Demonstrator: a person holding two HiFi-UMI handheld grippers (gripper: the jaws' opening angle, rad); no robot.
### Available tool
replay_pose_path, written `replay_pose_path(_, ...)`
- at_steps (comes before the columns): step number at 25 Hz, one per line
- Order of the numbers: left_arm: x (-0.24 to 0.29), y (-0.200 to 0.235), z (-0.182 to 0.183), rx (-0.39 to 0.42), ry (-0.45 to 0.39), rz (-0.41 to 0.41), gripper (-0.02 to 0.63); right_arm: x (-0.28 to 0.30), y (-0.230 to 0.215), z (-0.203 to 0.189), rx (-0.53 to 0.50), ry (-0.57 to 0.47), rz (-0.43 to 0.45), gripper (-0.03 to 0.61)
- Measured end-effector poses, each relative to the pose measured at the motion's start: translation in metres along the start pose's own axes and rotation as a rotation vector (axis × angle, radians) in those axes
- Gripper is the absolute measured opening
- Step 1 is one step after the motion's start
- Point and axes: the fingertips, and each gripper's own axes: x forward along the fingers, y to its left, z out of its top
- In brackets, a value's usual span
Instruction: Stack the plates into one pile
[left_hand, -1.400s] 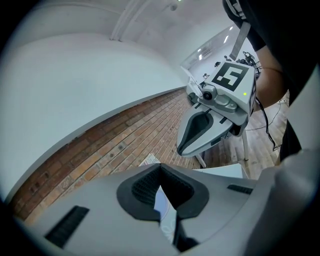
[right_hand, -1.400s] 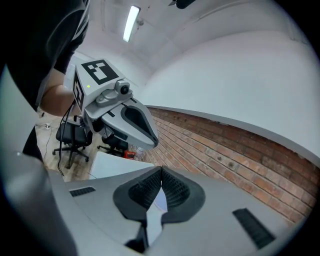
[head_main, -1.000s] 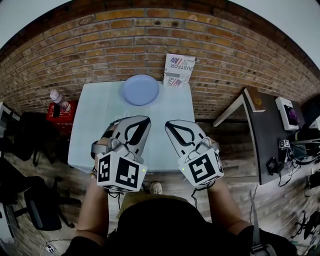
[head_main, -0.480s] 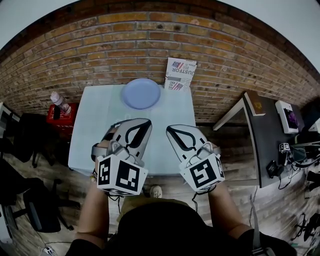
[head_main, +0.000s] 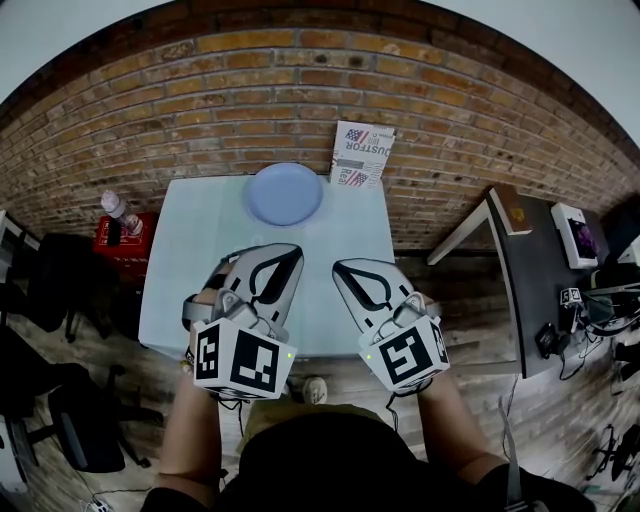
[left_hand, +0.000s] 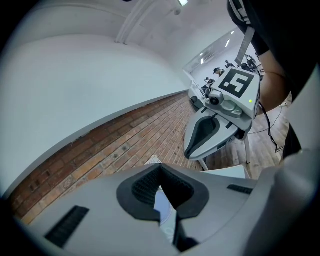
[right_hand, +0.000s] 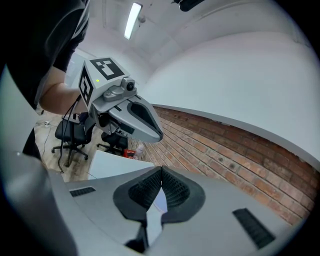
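Note:
A pale blue round plate (head_main: 285, 193) lies at the far edge of the white table (head_main: 195, 260), close to the brick wall. I cannot tell if more plates are stacked under it. My left gripper (head_main: 287, 252) hovers over the table's near half, shut and holding nothing. Beside it my right gripper (head_main: 345, 270) is also shut and holds nothing. In the left gripper view the dark pads (left_hand: 145, 186) meet at the tip, and a sliver of the blue plate (left_hand: 163, 206) shows behind them. In the right gripper view the pads (right_hand: 175, 190) also touch.
A printed paper bag (head_main: 360, 152) leans on the brick wall behind the table's right corner. A bottle (head_main: 117, 208) stands on a red box left of the table. Black office chairs (head_main: 55, 290) are at the left. A dark desk with devices (head_main: 560, 270) is at the right.
Both grippers stay shut and keep about the same place over the table's near half. The view has drifted, so the table and plate sit a little lower in the picture.

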Motion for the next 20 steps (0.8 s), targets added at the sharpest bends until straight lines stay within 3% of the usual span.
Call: replay_pose_path(20, 0.012, -0.003, -0.002, -0.021, 0.002, -0.014, 0.023, 0.005, -0.009, -0.006, 0.011, -0.006, 0.002, 0.035)
